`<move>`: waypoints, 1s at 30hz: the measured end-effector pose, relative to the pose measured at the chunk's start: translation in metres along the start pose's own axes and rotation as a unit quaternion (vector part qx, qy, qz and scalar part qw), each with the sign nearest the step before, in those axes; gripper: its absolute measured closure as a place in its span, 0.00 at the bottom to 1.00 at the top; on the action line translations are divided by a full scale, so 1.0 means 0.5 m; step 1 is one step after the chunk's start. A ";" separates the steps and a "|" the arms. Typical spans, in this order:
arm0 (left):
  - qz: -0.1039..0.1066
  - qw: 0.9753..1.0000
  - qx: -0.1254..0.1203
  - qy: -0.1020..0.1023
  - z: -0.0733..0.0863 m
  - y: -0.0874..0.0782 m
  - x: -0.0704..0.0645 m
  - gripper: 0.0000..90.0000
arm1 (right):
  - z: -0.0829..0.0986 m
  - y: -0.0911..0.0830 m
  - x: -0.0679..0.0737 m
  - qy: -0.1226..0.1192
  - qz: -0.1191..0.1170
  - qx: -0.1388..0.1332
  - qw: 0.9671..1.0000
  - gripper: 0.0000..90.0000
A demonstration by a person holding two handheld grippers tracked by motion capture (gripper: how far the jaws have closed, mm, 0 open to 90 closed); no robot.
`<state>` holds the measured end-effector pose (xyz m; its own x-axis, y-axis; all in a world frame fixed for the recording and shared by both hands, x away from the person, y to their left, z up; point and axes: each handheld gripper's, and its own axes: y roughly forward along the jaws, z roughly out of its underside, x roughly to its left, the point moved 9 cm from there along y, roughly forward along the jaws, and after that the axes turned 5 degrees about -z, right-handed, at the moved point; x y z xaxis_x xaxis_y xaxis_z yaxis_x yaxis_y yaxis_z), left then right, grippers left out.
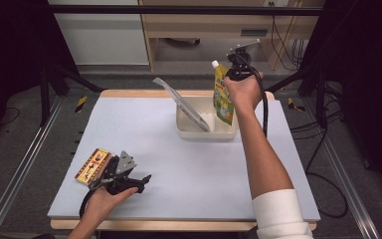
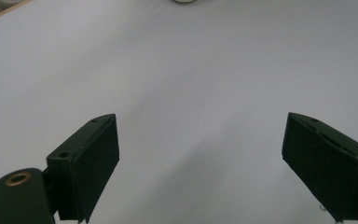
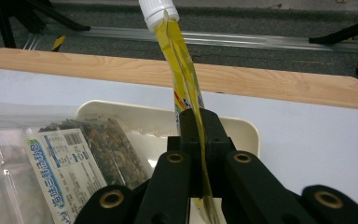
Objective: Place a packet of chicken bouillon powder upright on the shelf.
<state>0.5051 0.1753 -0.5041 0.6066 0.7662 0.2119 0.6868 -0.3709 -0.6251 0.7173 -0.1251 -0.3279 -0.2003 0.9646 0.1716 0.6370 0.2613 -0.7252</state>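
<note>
My right gripper (image 1: 235, 74) hangs over the cream tray (image 1: 189, 130) at the back of the table, shut on a yellow spout pouch (image 1: 223, 99) with a white cap. In the right gripper view the pouch (image 3: 182, 65) stands edge-on between the closed jaws of the right gripper (image 3: 199, 140), its lower end above the tray (image 3: 247, 128). A clear bag of dark food (image 1: 183, 103) leans in the tray's left half; its label (image 3: 63, 163) faces up. My left gripper (image 1: 143, 183) rests open at the front left, and its jaws (image 2: 200, 163) hold nothing.
A yellow and red packet (image 1: 93, 166) lies flat just left of the left gripper, near the table's front left corner. The white table top (image 1: 189, 169) has a wooden rim (image 3: 270, 81) behind the tray. Black cables trail off to the right.
</note>
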 end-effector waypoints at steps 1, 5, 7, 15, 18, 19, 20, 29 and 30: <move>0.000 1.000 0.000 0.000 0.000 0.000 0.000 0.12 | 0.000 0.000 0.002 0.002 -0.001 -0.001 1.000 1.00; -0.001 1.000 -0.001 0.001 -0.001 -0.001 0.001 0.12 | 0.001 0.001 0.004 0.010 -0.001 -0.007 1.000 1.00; 0.000 1.000 -0.001 0.001 -0.001 -0.001 0.001 0.12 | 0.003 0.003 0.002 0.010 0.000 -0.012 1.000 1.00; -0.001 1.000 -0.001 0.003 -0.001 -0.001 0.002 0.12 | 0.015 0.016 0.005 0.011 -0.005 -0.037 0.999 1.00; -0.001 1.000 -0.001 0.003 -0.002 -0.001 0.002 0.12 | 0.020 0.021 0.004 0.006 -0.008 -0.046 0.999 1.00; -0.001 1.000 -0.002 0.003 -0.002 -0.001 0.001 0.12 | 0.020 0.021 0.004 0.006 -0.008 -0.046 0.999 1.00; -0.001 1.000 -0.002 0.004 -0.002 -0.001 0.001 0.12 | 0.021 0.022 0.003 0.009 -0.008 -0.047 0.999 1.00; -0.002 1.000 -0.001 0.003 -0.001 0.000 0.001 0.12 | 0.043 0.035 -0.010 0.011 -0.015 -0.072 0.997 1.00; -0.003 1.000 -0.002 0.002 -0.001 0.000 0.001 0.12 | 0.046 0.036 -0.009 0.011 -0.019 -0.073 0.997 1.00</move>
<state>0.5056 0.1754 -0.5038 0.6050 0.7657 0.2186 0.6911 -0.3687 -0.6216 0.7129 -0.1256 -0.3571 -0.2098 0.9543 0.2128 0.7310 0.2976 -0.6141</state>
